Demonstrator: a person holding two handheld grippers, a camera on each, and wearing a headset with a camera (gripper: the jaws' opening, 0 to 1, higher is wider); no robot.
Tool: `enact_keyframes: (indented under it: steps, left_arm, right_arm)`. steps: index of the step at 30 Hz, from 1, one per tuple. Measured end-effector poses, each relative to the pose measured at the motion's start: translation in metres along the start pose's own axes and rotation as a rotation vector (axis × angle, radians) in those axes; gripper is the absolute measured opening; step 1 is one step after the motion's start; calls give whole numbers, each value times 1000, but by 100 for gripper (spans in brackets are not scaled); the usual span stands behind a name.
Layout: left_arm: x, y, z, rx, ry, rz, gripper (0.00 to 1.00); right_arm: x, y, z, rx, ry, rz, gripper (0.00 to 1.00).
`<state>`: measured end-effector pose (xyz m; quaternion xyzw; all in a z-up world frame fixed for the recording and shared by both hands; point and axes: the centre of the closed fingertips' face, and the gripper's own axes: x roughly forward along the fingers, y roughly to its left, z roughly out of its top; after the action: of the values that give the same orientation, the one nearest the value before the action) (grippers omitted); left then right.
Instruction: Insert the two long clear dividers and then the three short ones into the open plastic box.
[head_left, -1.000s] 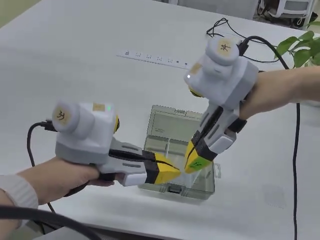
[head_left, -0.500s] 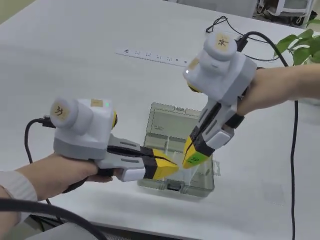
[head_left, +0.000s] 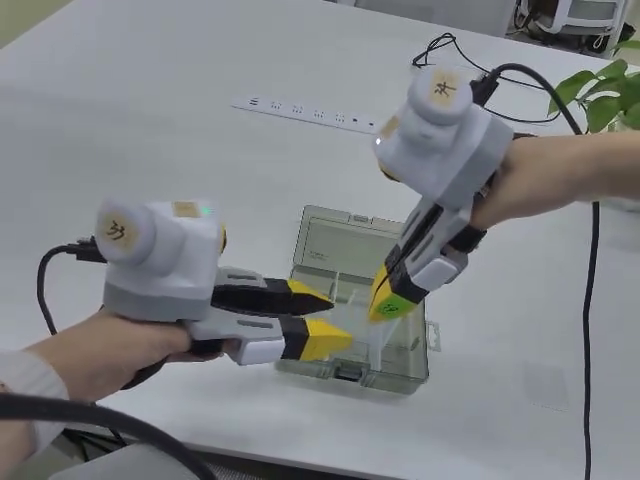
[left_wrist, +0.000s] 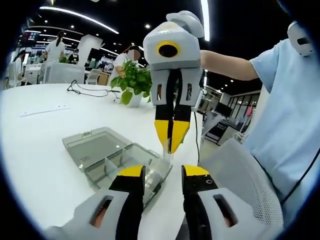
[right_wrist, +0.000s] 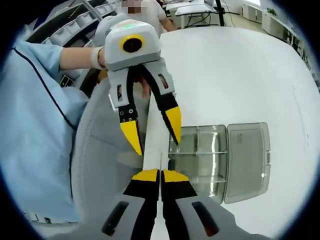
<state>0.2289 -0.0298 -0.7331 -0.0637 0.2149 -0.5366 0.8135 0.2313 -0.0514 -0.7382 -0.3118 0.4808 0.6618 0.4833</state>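
Clear divider (left_wrist: 167, 156), just past our spread left gripper (head_left: 335, 318), hangs pinched between the pressed tips of our right gripper (head_left: 385, 308). Its long axis points down into the right end of the plastic box (head_left: 400, 375), near the table (head_left: 150, 120) edge. The lid (head_left: 340, 240) lies flat beyond.

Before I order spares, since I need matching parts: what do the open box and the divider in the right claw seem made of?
Box: likely glossy, faintly grey-tinted clear plastic; the table shows through its walls. Divider in the shut right claw: probably thin, rigid clear plastic, visible mostly by its edges.
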Motion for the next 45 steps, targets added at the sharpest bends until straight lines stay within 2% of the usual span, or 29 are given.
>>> enact_keyframes:
  steps: [6, 13, 18, 22, 38, 45]
  left_arm:
    - [-6, 14, -8, 45, 25, 78, 59]
    - [-13, 26, -15, 31, 44, 139, 79]
    - [-16, 34, -21, 9, 60, 186, 99]
    - [-19, 39, -22, 2, 63, 205, 100]
    - [-19, 35, -26, -12, 65, 201, 99]
    - [-19, 35, -28, -18, 67, 199, 97]
  right_arm:
    - [-1, -13, -5, 9, 28, -64, 2]
    - [-4, -31, -2, 18, -7, -160, 2]
    - [-3, -36, -3, 26, -15, -173, 2]
    - [3, -38, -8, 27, -10, -174, 2]
    - [16, -53, -15, 37, -24, -187, 2]
    - [17, -57, -14, -2, -31, -204, 2]
